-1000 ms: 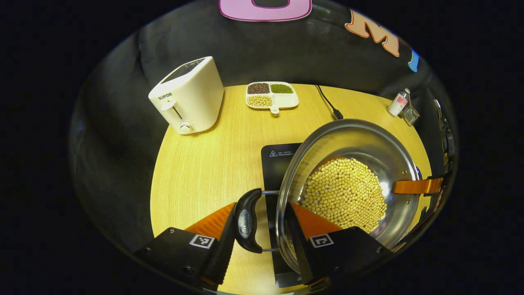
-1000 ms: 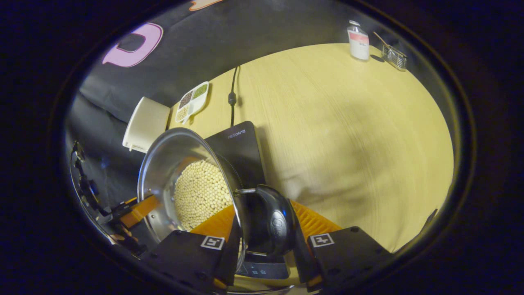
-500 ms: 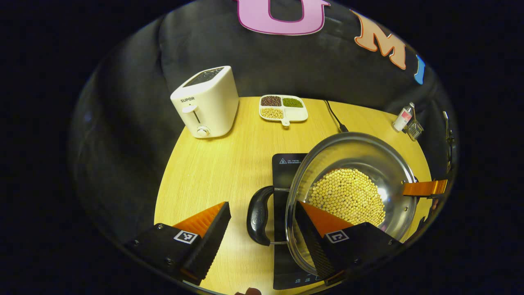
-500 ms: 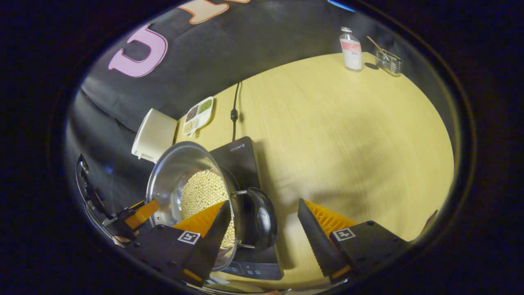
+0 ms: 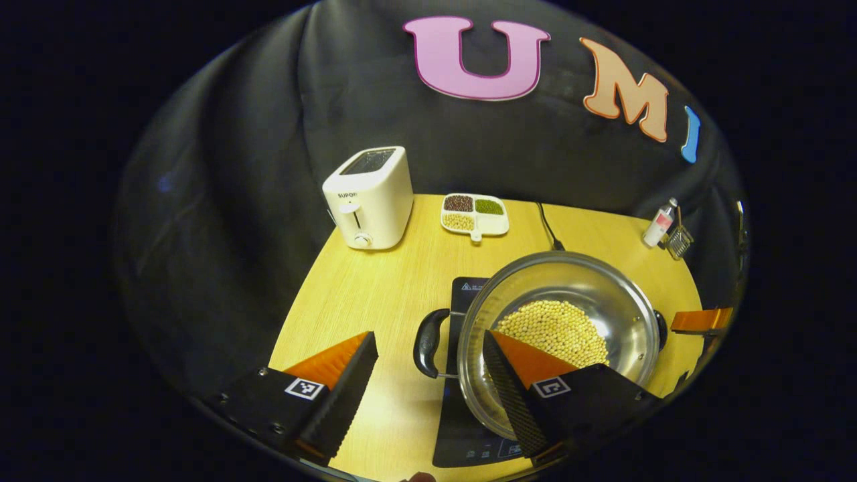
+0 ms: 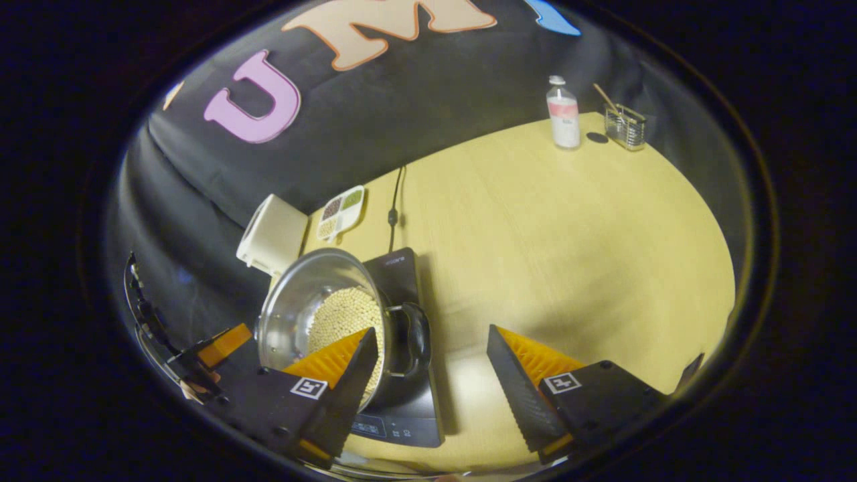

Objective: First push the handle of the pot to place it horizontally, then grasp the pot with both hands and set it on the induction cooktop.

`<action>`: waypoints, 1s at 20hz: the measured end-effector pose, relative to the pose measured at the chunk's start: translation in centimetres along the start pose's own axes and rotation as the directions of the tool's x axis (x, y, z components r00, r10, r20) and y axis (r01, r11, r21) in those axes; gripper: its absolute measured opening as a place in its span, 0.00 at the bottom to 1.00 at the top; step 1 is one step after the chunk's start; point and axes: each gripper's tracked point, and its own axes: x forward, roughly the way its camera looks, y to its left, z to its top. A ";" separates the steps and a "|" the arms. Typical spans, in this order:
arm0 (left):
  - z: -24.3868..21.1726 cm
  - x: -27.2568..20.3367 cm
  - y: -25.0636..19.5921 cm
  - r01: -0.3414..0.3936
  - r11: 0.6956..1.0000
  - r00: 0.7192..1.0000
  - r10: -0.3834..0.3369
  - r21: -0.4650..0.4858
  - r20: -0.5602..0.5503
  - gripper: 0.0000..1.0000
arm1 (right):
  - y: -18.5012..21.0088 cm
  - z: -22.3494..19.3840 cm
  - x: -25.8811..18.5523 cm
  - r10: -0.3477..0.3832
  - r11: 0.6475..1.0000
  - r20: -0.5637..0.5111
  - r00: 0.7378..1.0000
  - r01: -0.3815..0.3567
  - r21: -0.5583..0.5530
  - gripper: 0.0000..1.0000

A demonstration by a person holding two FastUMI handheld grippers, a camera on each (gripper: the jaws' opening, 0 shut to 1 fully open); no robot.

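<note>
The pot (image 5: 559,335) of pale beans sits on the black induction cooktop (image 6: 402,268) on the table (image 6: 569,227). The left gripper (image 5: 428,385) and right gripper (image 6: 432,378) are both spread wide, grasping nothing. The left gripper view shows the pot's left handle (image 5: 427,343) between its fingers; the right gripper view shows the right handle (image 6: 415,338), plus a bottle (image 6: 564,114) far back.

Induction cooktop (image 5: 469,294) mostly hidden under pot (image 5: 602,301). Bottle (image 5: 657,224) label too small to tell. Toaster (image 6: 271,234) front turned away.
</note>
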 end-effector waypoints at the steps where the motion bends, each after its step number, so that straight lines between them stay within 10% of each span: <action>1: 0.5 -0.9 -0.7 -0.008 1.000 1.000 0.008 -0.028 0.030 0.97 | 0.3 0.7 -1.0 0.026 1.000 0.039 0.999 -0.026 0.005 1.00; 6: 1.5 -7.6 -4.6 -0.011 0.984 0.990 0.035 -0.175 0.137 0.98 | 0.6 3.5 -6.6 0.144 0.990 0.206 0.968 -0.139 -0.037 0.92; 12: 2.5 -13.7 -9.3 -0.034 0.977 0.956 0.093 -0.212 0.277 0.98 | -2.8 7.0 -14.7 0.165 0.980 0.395 0.904 -0.105 -0.168 0.91; 20: 6.2 -21.2 -19.2 0.036 0.991 0.875 0.030 -0.127 0.482 0.97 | -5.3 11.4 -26.7 0.201 0.947 0.631 0.749 0.015 -0.320 0.91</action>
